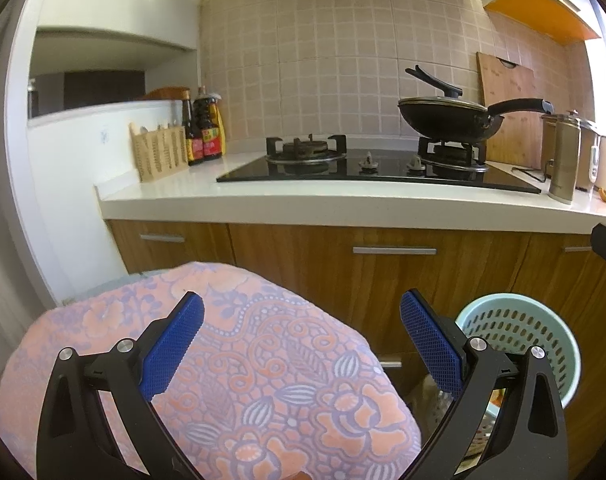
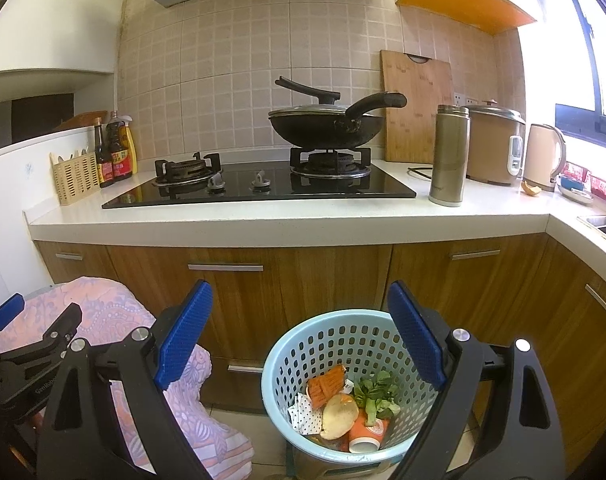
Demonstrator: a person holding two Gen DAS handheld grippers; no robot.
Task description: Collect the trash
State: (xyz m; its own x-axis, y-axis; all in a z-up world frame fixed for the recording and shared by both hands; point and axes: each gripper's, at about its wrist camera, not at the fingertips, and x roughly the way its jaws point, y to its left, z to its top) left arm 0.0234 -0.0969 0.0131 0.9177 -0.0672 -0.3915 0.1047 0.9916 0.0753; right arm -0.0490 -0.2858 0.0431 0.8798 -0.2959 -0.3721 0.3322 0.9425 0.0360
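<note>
Closest to the cameras, both tools are spread wide with nothing between the blue pads: the right gripper point(image 2: 301, 334) hangs above the pale blue basket point(image 2: 287, 344) on the floor, and the left gripper point(image 1: 301, 340) hovers over a pink patterned cloth point(image 1: 263, 360) draped on something just left of the basket. Both point forward and somewhat downward, toward the base cabinets. The basket already holds trash point(image 2: 343, 404) — an orange paper cup, a round peel, some greens, a crumpled dotted scrap — so the collecting looks well along, and this reads as a pause between pieces rather than a reach. Farther off, across the white countertop point(image 2: 263, 216), most things look like they belong: the glass hob, the black wok point(image 2: 323, 124), a steel flask point(image 2: 449, 156), a rice cooker and a kettle. The one likely leftover is a small orange peel point(image 2: 530, 189) lying on the counter at the foot of the kettle. The next move probably calls for raising the right tool to counter height, reaching past the flask without knocking it, and closing on that peel — small and curved, so the pads need to be well centred.
</note>
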